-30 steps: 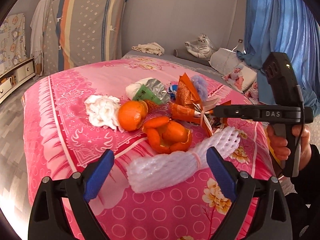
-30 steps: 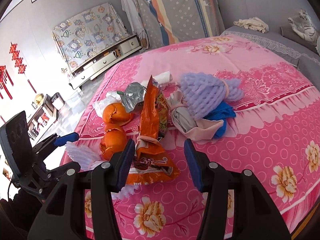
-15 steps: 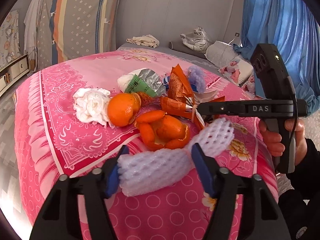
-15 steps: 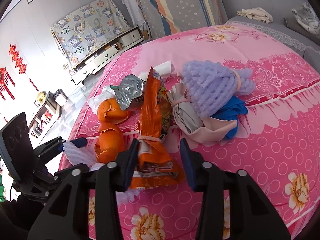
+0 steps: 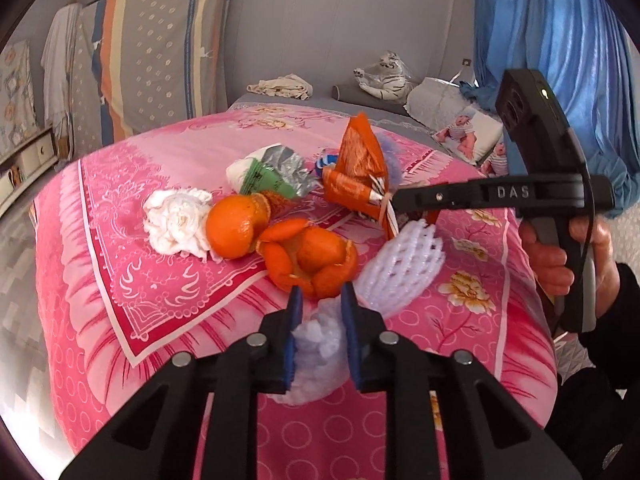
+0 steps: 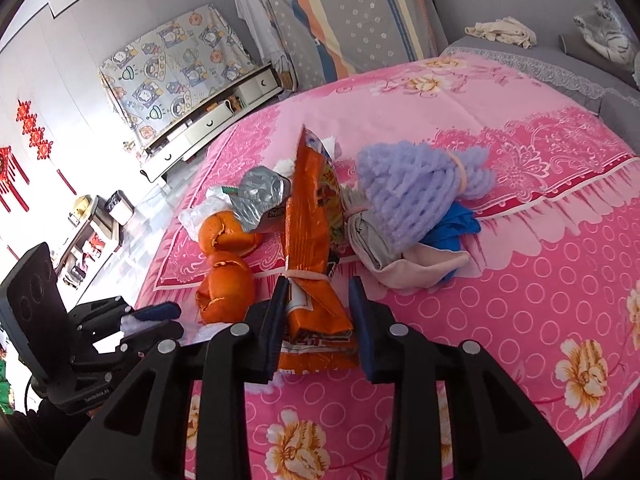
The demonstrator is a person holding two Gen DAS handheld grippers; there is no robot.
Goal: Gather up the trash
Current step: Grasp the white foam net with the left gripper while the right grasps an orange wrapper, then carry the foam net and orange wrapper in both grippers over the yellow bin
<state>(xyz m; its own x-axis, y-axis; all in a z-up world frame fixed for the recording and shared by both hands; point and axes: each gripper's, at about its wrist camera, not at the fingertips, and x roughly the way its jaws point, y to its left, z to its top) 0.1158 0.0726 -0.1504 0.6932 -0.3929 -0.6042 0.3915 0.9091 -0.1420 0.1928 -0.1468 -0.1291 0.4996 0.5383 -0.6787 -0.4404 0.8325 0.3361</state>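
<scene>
A heap of trash lies on a pink bedspread (image 5: 120, 280). My left gripper (image 5: 322, 300) is closing, and its blue pads squeeze the near end of a white foam net (image 5: 400, 264). The same gripper (image 6: 154, 320) shows at the lower left of the right wrist view. My right gripper (image 6: 318, 292) is closing too, with the tied lower part of an orange snack bag (image 6: 312, 232) pressed between its pads. In the left wrist view it (image 5: 394, 202) reaches that bag (image 5: 356, 160) from the right. Orange peels (image 5: 312, 260) lie just beyond the left fingertips.
Also in the heap are a white tissue (image 5: 176, 220), a silver-green wrapper (image 5: 276, 176), a purple foam net (image 6: 412, 196) and a beige cloth (image 6: 420, 268). A person's hand (image 5: 552, 252) holds the right gripper's handle. The bed edge drops at left, toward a drawer cabinet (image 6: 208, 120).
The left jaws came from wide apart onto the white foam net and now pinch it. The right jaws narrowed around the orange bag. Both hands stayed almost in place.
</scene>
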